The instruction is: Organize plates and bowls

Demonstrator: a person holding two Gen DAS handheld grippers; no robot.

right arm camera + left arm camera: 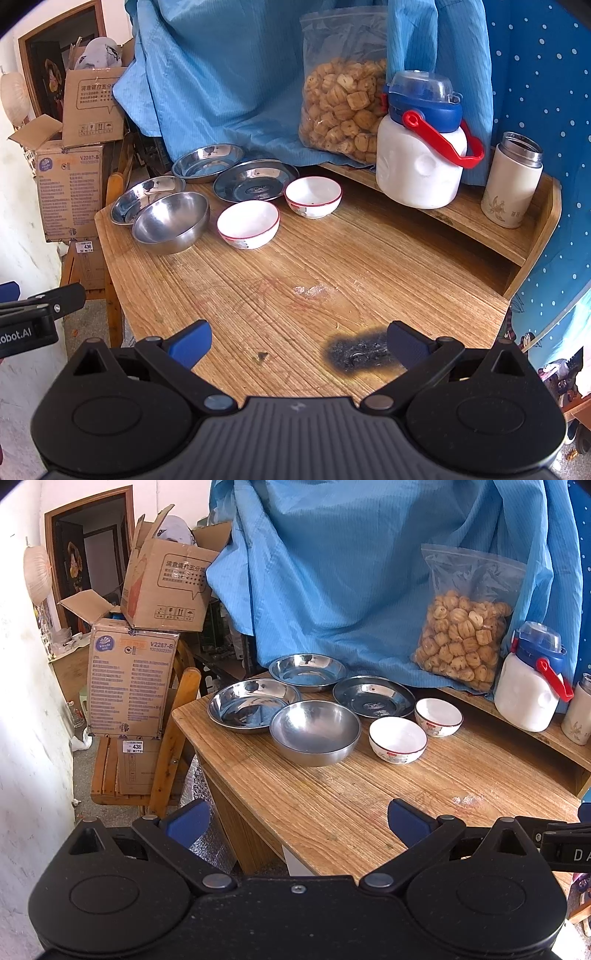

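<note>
Left wrist: six dishes, apparently unstacked.

Both wrist views look forward and down across the scratched wooden worktop from its near edge, left camera by the left corner; both share the far-left dishes.

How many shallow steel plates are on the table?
3: back plate by the blue cloth, left plate at the table edge, right plate behind the white bowls. None looks hidden.

Steel bowl hides part of left steel plate; cardboard box print too small to read.
</note>
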